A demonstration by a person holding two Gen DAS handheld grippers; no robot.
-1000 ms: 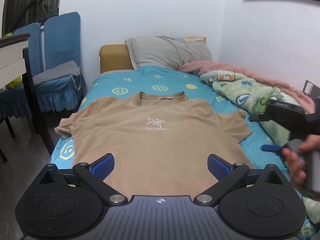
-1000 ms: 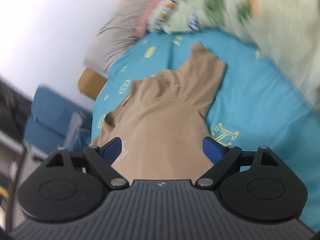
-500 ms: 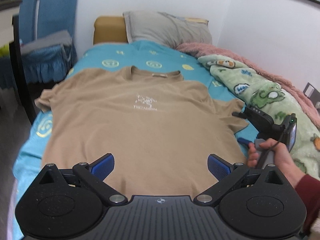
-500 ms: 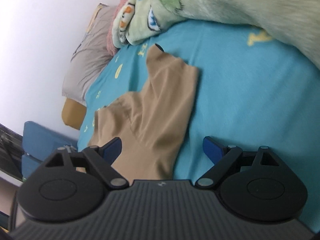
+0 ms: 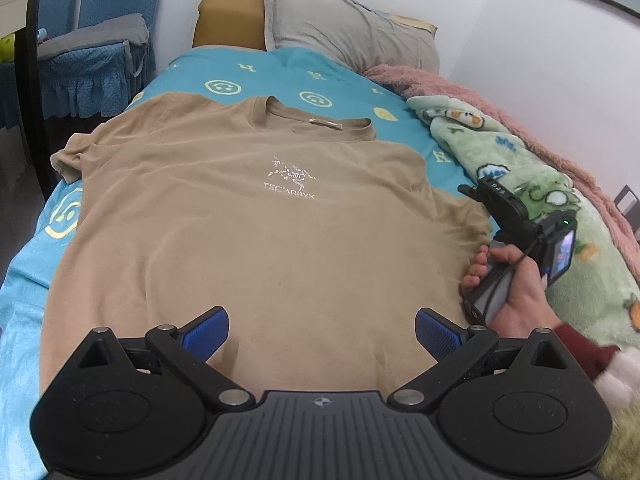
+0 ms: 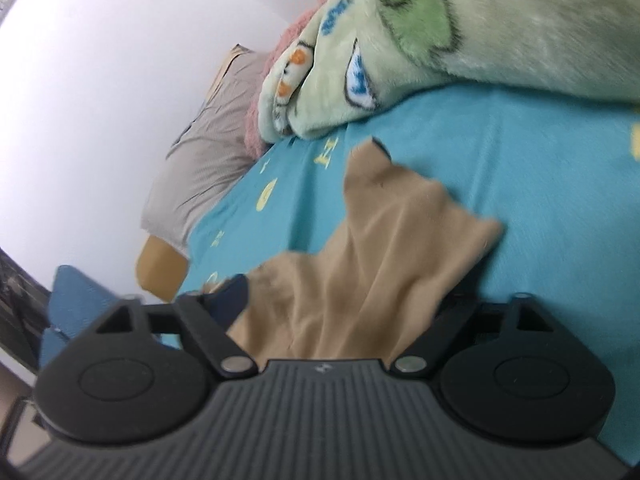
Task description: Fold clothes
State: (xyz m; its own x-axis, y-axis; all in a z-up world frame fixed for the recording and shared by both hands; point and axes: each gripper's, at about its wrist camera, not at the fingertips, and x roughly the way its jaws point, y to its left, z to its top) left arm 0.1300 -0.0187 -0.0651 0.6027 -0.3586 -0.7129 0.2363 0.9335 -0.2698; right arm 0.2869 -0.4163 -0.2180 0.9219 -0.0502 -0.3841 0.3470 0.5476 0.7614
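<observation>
One tan shirt (image 5: 248, 232) lies flat, chest up, on the blue bed (image 5: 280, 68), its long axis running from 6 to collar at 12 o'clock. Soft, light and limp, it is best pinched at sleeve or hem. The left gripper (image 5: 322, 330) hovers with jaws spread and empty; the right gripper (image 6: 340, 300) is closing around the sleeve (image 6: 400, 232) at 3 o'clock.

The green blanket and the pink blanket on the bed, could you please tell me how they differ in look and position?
The green blanket carries cartoon animal prints, while the pink blanket is plain. The green blanket lies nearer the tan T-shirt, on the teal sheet; the pink blanket runs behind it along the wall, reaching the grey pillow. Both look fluffy and lie bunched along the same side of the bed.
</observation>
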